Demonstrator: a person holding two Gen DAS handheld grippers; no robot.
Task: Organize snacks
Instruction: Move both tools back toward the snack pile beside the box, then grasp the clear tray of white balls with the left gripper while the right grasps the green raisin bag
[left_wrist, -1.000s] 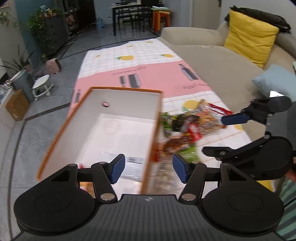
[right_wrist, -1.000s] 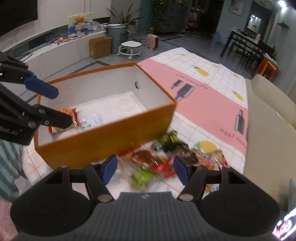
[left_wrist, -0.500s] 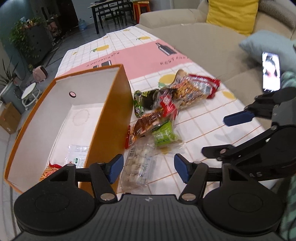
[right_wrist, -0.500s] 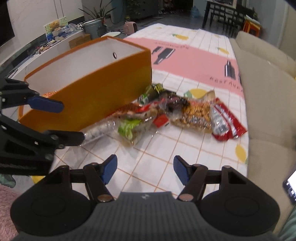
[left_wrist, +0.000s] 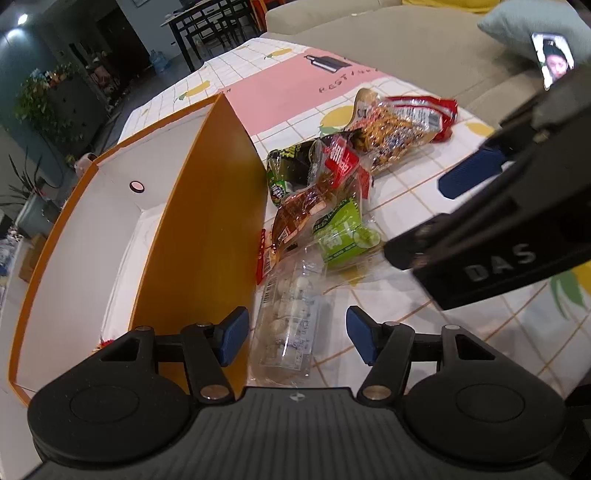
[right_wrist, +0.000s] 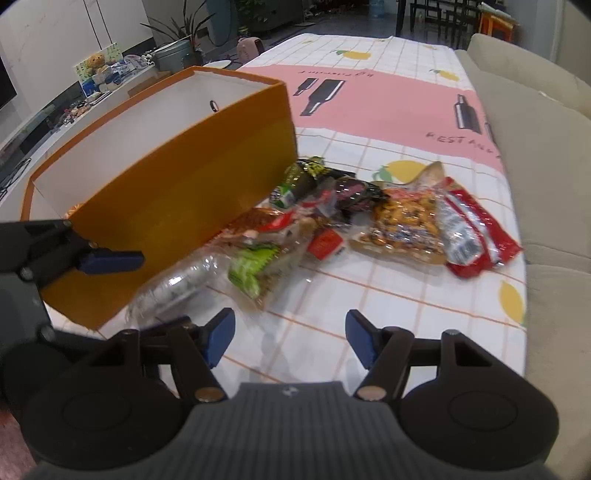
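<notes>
Hovering with jaws wide and empty, left gripper (left_wrist: 293, 334) and right gripper (right_wrist: 289, 338) face heaped plastic-wrapped snack packets (left_wrist: 328, 206) beside the orange cardboard box (left_wrist: 199, 236); most remain unpacked.

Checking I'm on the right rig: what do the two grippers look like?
Both match: the left gripper and right gripper have matte black linkage arms with silver pivot pins, blue rectangular finger pads, and a ribbed dark-grey body. The right gripper's side shows grey letters "DAS". No cables visible.
</notes>
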